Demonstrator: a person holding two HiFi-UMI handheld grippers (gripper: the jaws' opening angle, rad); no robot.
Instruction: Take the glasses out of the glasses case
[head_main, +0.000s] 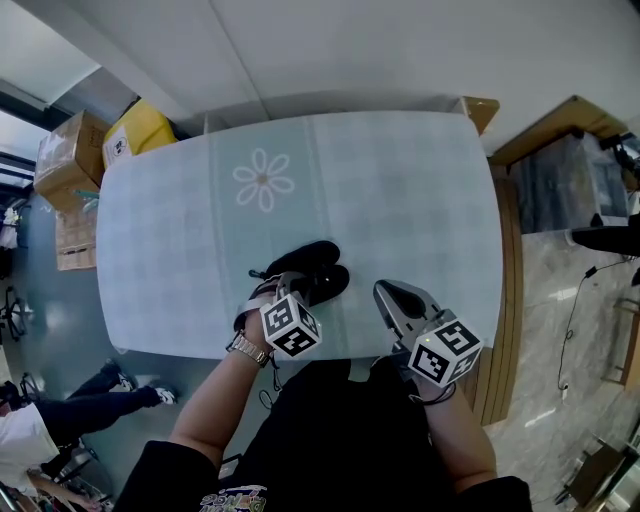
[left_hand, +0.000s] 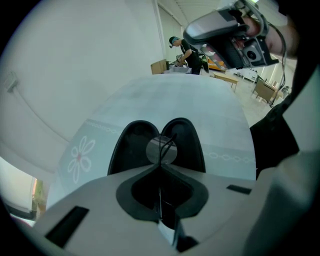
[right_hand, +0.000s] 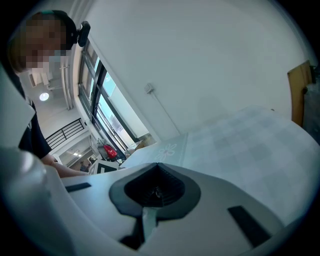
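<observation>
While the open black case (head_main: 312, 268) lies by the bench's (head_main: 400, 200) near edge, the left hand-held gripper (left_hand: 160, 163) pinches the glasses (left_hand: 161, 149) at it. The right hand-held gripper (right_hand: 157, 165), closed and empty, hovers beside. Beyond the far left corner, a yellow box's (head_main: 145, 128) label is too small to read.

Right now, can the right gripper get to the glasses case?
Probably yes. The right gripper hangs just beside the open glasses case, with only bare tablecloth between them. The left gripper, shut on the glasses, crowds the case's near edge.
</observation>
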